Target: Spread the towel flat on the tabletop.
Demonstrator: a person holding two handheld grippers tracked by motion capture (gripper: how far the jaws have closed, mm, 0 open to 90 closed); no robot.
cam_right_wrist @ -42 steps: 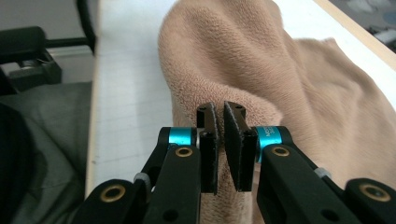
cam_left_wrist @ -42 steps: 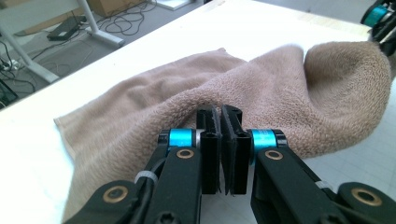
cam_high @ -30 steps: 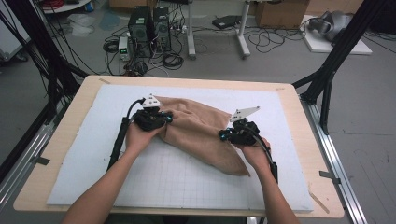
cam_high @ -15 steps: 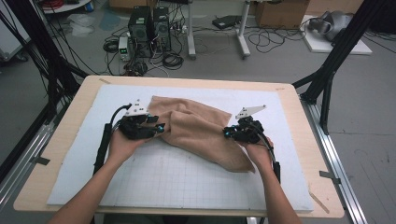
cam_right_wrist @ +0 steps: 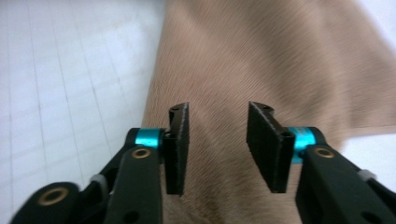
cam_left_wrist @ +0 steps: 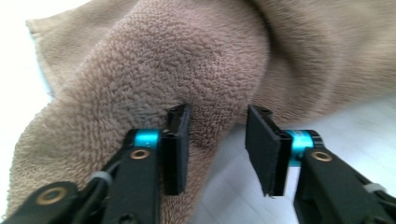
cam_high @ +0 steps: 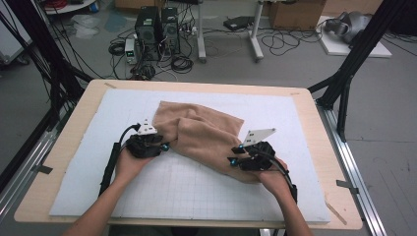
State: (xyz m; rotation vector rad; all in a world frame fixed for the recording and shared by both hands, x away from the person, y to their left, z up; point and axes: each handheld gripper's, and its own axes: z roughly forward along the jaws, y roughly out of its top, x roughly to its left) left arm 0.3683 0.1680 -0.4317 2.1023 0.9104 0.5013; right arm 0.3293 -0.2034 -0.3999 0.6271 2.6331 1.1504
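A tan terry towel (cam_high: pixel 206 132) lies crumpled and folded over itself on the white grid mat (cam_high: pixel 196 191). My left gripper (cam_high: pixel 164 146) sits at the towel's left edge. In the left gripper view its jaws (cam_left_wrist: pixel 217 126) stand apart and have just been closing a little. A towel (cam_left_wrist: pixel 187 60) fold lies beyond them and no pad presses on it. My right gripper (cam_high: pixel 235 155) rests over the towel's lower right end. Its jaws (cam_right_wrist: pixel 217 123) have just been opening and hover over the flat towel (cam_right_wrist: pixel 261 56) without gripping it.
The mat covers a wooden table (cam_high: pixel 64 147) with black frame posts (cam_high: pixel 359 59) at its far corners. Computers and cables (cam_high: pixel 157 29) lie on the floor beyond. Bare mat stretches in front of the towel toward the person.
Both hands have drawn back toward the near edge, the left one also slightly leftward. The towel stays in place on the mat.
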